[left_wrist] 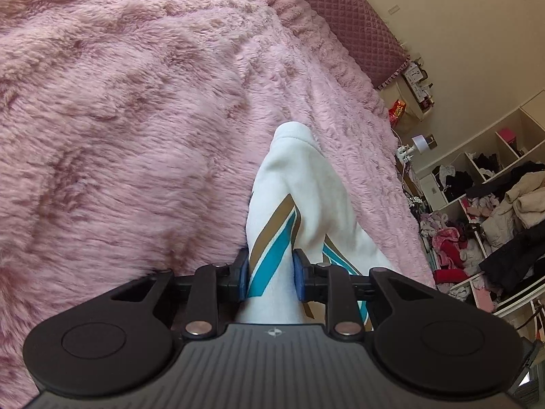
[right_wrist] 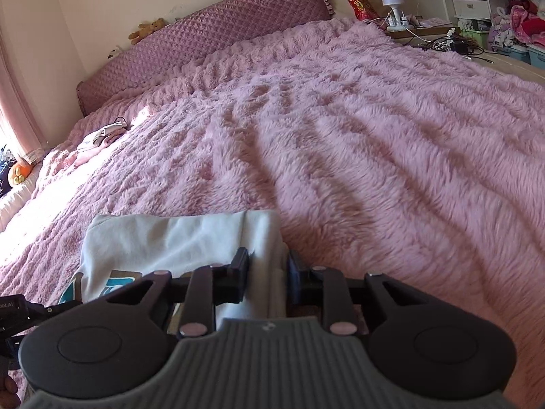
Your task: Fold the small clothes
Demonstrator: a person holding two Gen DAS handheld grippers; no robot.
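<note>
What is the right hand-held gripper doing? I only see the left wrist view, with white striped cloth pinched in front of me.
Observer: The right hand-held gripper has plain white fabric of the same garment gathered between its pads.
Operator: Is the rest of the garment lying flat?
Observer: It is spread on the pink blanket to the left of that gripper, with a teal and brown print partly showing.
Operator: Any other clothes on the bed?
Observer: Yes, a small pile of pale clothes lies far off, near the quilted headboard.
</note>
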